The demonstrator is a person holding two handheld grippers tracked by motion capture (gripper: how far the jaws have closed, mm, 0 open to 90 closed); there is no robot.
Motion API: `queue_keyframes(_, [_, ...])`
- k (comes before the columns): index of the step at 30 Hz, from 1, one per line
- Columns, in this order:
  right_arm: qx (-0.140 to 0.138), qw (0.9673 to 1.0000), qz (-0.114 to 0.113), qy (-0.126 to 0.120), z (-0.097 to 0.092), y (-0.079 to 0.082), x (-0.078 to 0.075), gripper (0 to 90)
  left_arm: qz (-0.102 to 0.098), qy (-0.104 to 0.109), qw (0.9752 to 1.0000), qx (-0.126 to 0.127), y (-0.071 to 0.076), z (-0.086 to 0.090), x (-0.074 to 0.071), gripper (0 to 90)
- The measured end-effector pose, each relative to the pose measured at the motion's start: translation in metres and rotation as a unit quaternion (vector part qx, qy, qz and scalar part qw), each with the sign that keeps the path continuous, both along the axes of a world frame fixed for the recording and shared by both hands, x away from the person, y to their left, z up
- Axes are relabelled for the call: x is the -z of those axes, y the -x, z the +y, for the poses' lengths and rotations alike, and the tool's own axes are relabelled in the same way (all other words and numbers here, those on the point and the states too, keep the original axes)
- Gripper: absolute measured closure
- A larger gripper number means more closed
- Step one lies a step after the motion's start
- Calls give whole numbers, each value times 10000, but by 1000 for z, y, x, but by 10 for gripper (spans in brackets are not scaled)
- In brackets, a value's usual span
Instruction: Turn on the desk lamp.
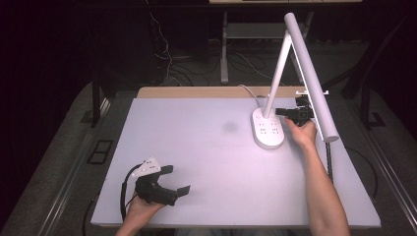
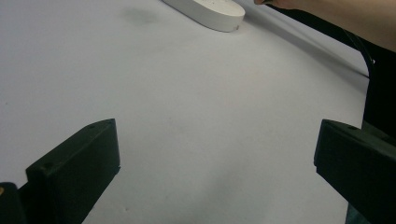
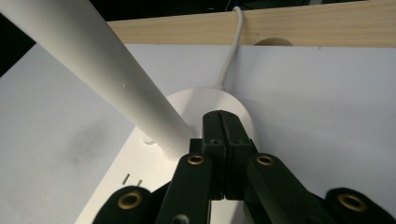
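Desk lamp (image 1: 275, 98) is being approached at the far right of the worktop (image 1: 206, 162); its oval base (image 1: 268, 129) is being hovered over by the right hand-held gripper (image 3: 223, 122), jaws pressed together on nothing, just beside the slanting stem (image 3: 107, 74). Well away from the lamp, the left hand-held gripper (image 1: 176, 181) is being held wide apart.

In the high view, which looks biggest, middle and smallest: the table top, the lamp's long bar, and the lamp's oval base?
Largest to smallest, as they look in the high view:
1. The white table top.
2. The lamp's long bar, though it stands nearer the camera, which may flatter it.
3. The lamp's oval base.
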State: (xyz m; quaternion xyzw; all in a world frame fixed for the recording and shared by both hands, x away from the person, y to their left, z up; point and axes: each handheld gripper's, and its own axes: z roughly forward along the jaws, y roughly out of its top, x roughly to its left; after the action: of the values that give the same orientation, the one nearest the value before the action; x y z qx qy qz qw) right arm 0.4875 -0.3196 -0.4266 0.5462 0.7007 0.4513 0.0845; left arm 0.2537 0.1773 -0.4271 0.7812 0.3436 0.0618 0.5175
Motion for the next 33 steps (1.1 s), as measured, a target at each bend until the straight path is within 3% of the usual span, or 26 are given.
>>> queue_keyframes(16, [-326, 9988, 8, 367, -3, 31, -27, 896, 15, 9, 10000, 12, -1, -1, 0, 0])
queue_keyframes(19, [-388, 9987, 1, 319, -1, 37, -32, 857, 16, 12, 10000, 19, -1, -1, 0, 0])
queue_keyframes(26, [-392, 9989, -37, 262, 2, 52, -41, 676, 10, 45, 10000, 31, -1, -1, 0, 0])
queue_keyframes(33, [-374, 9991, -17, 216, 1, 72, -44, 430, 3, 67, 10000, 45, -1, -2, 0, 0])
